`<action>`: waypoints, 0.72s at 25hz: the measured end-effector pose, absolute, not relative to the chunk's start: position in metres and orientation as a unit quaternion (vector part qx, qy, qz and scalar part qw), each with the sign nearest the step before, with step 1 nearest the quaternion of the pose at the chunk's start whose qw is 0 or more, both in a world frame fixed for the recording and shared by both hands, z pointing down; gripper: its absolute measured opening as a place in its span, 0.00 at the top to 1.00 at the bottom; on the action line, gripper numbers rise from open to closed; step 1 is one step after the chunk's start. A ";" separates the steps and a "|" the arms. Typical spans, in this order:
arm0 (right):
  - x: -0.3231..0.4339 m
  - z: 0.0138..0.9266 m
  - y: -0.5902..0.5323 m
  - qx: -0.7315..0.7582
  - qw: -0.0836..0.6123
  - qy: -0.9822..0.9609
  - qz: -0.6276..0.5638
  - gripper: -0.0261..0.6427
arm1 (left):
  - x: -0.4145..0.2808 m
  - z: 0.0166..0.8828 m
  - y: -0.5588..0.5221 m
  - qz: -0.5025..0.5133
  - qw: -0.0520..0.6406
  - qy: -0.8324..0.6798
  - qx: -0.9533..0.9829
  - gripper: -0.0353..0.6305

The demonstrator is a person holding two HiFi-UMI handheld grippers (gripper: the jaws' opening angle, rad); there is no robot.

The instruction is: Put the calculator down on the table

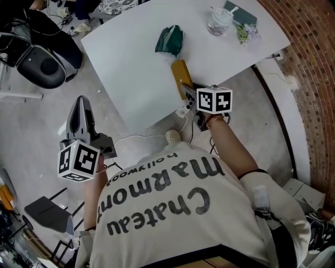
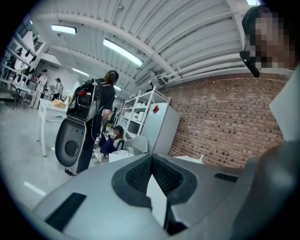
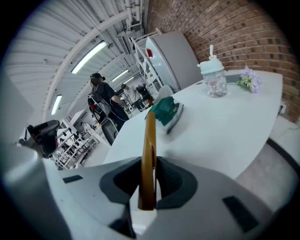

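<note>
The calculator (image 1: pixel 181 74) is a flat golden-yellow slab, and it sticks out over the near edge of the white table (image 1: pixel 131 68). My right gripper (image 1: pixel 187 90) is shut on its near end. In the right gripper view the calculator (image 3: pixel 150 140) stands edge-on between the dark pads (image 3: pixel 123 180) of my right gripper (image 3: pixel 150 161) and points across the tabletop. I cannot tell whether it touches the table. My left gripper (image 1: pixel 80 102) hangs over the floor to the left of the table, jaws together and empty. The left gripper view shows my left gripper (image 2: pixel 151 157) aimed at the room.
On the table lie a green bundle (image 1: pixel 170 40), a clear lidded cup (image 1: pixel 219 22), a sprig of flowers (image 1: pixel 246 32) and a dark box (image 1: pixel 242 12). A brick wall (image 1: pixel 309 63) runs along the right. A cable with a white plug (image 1: pixel 172 137) lies on the floor.
</note>
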State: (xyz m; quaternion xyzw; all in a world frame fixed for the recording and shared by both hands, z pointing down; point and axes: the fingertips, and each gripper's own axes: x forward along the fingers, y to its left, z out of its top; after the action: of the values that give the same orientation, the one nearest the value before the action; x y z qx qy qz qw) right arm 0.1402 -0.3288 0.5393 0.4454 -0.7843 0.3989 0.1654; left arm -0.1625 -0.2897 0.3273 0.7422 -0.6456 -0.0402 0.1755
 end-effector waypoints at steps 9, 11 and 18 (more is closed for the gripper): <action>0.137 0.548 -0.327 0.428 0.187 -0.785 0.407 0.83 | -0.161 0.325 -0.294 -0.038 0.173 -0.645 0.743 0.94; 0.135 0.549 -0.326 0.422 0.185 -0.785 0.414 0.83 | -0.160 0.324 -0.295 -0.037 0.172 -0.644 0.744 0.94; 0.124 0.553 -0.323 0.400 0.190 -0.790 0.424 0.83 | -0.165 0.326 -0.295 -0.037 0.174 -0.648 0.741 0.94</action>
State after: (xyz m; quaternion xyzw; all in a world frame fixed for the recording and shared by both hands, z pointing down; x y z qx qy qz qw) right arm 0.1242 -0.3232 0.5533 0.4002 -0.7898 0.4241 0.1900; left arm -0.1653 -0.2946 0.3259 0.7406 -0.6481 -0.0368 0.1737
